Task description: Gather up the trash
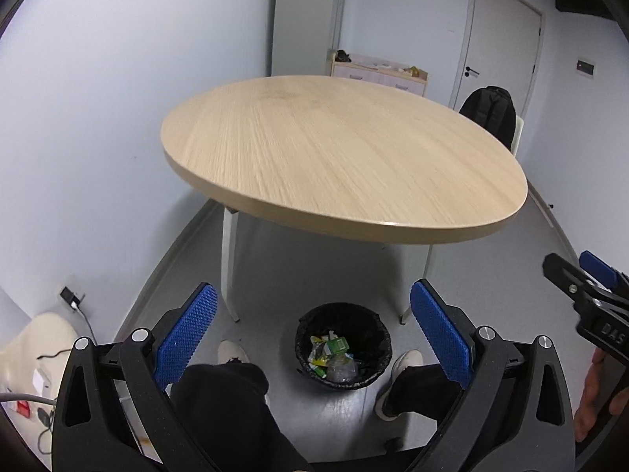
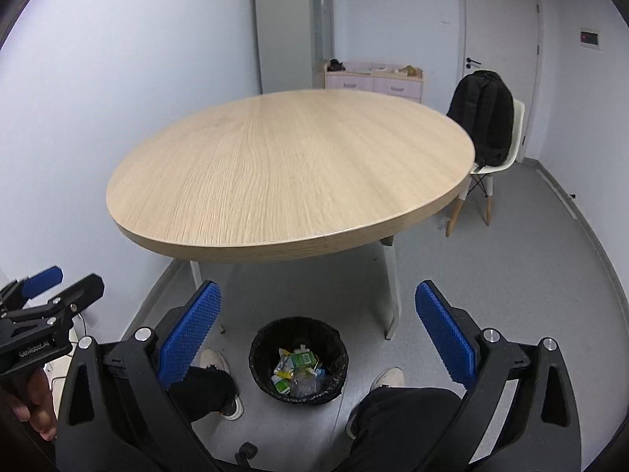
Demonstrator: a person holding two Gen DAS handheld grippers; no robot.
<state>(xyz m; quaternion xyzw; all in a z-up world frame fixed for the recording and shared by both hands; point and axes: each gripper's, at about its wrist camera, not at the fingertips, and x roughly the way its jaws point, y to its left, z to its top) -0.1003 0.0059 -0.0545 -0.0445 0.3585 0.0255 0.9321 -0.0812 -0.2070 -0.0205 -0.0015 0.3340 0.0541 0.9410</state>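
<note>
A black bin (image 1: 344, 344) (image 2: 298, 358) with a black liner stands on the grey floor between a person's feet. Inside it lie green and yellow wrappers and clear plastic trash (image 1: 332, 358) (image 2: 298, 373). My left gripper (image 1: 314, 326) hangs above the bin, open, nothing between its blue pads. My right gripper (image 2: 318, 326) is also open and empty above the bin. The right gripper (image 1: 582, 275) shows at the left wrist view's right edge, and the left gripper (image 2: 59, 279) at the right wrist view's left edge. The round wooden table (image 1: 338, 153) (image 2: 291, 165) has a bare top.
A white chair (image 2: 495, 157) with a black backpack (image 2: 483, 118) stands right of the table. A pink drawer unit (image 2: 373, 78) sits by the far wall near a door (image 2: 499, 39). Cables and a wall socket (image 1: 70, 297) lie at the left. The person's legs (image 1: 228, 401) flank the bin.
</note>
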